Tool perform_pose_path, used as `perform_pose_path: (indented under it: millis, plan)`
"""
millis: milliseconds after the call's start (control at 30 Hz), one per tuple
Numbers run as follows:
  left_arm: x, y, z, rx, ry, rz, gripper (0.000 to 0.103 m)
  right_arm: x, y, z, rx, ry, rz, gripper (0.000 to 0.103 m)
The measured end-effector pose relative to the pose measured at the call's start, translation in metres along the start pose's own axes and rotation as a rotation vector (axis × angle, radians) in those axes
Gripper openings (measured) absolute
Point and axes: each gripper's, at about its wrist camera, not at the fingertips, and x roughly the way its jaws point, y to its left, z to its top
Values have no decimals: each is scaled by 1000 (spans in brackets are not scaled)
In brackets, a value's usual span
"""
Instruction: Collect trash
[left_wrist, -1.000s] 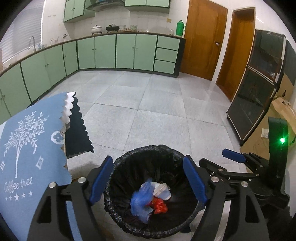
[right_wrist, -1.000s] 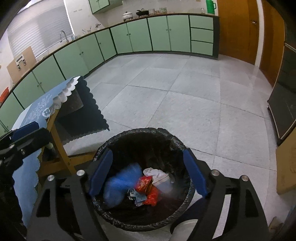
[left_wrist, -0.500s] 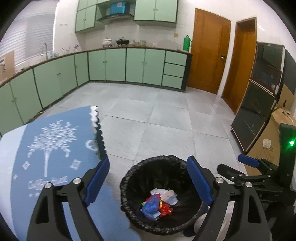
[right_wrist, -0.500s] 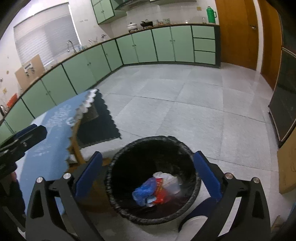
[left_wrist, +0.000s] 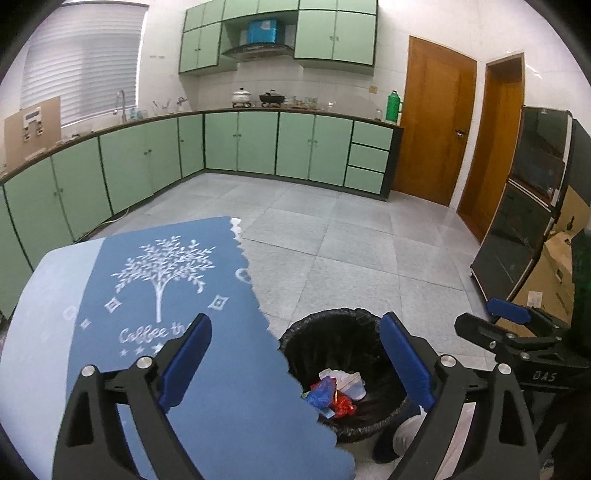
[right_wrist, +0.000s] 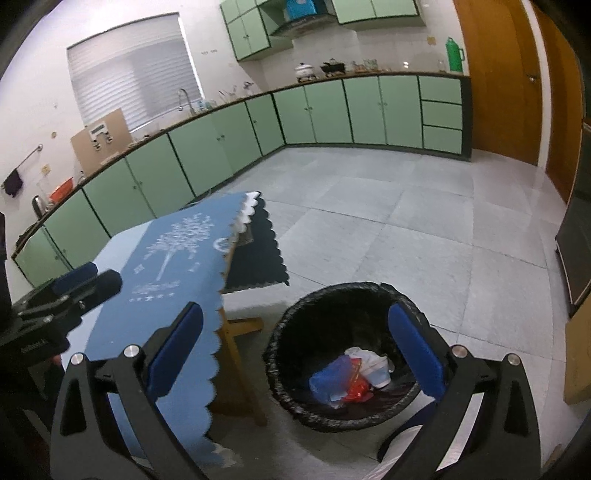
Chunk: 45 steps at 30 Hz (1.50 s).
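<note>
A round bin with a black liner (left_wrist: 295, 334) (right_wrist: 295, 314) stands on the floor beside the table. Inside lie blue, red and white pieces of trash (left_wrist: 334, 393) (right_wrist: 349, 378). My left gripper (left_wrist: 295, 365) is open and empty, raised above the table edge and the bin. My right gripper (right_wrist: 295, 352) is open and empty, above the bin and the table corner. The right gripper also shows at the right of the left wrist view (left_wrist: 506, 319); the left gripper shows at the left of the right wrist view (right_wrist: 86, 282).
A table with a blue "Coffee tree" cloth (left_wrist: 166, 295) (right_wrist: 173, 258) stands left of the bin. Green cabinets (left_wrist: 258, 142) line the far walls. A dark glass cabinet (left_wrist: 524, 221) and cardboard boxes (left_wrist: 554, 273) stand at the right. Grey tile floor (left_wrist: 351, 236) lies beyond.
Both grippers have risen and drawn back from the bin, so the tabletop now shows below them. The blue piece of trash has settled in the bin. Both stay open.
</note>
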Motion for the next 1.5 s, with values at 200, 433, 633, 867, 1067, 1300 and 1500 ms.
perform_pose_path:
  millis: [200,433,633,867,1067,1300,1500]
  plan:
    - [-25,8,-5,-8,-16,19,92,-17,25,0,-53,-11,29,98]
    - [-42,14,-10,-13,-24,37,93,-31,42,1,-79,-35,37,98]
    - [-51,13,-10,-9,-43,45,94,-44,49,4,-86,-65,39,98]
    - [-56,14,-11,-7,-52,50,94,-48,55,1,-93,-76,39,98]
    - [-56,17,-14,-7,-51,58,94,-48,56,-1,-96,-78,34,98]
    - [-62,21,-15,-14,-61,63,94,-48,58,-3,-100,-75,38,98]
    - [-64,23,-15,-15,-66,66,94,-48,60,-2,-106,-77,39,98]
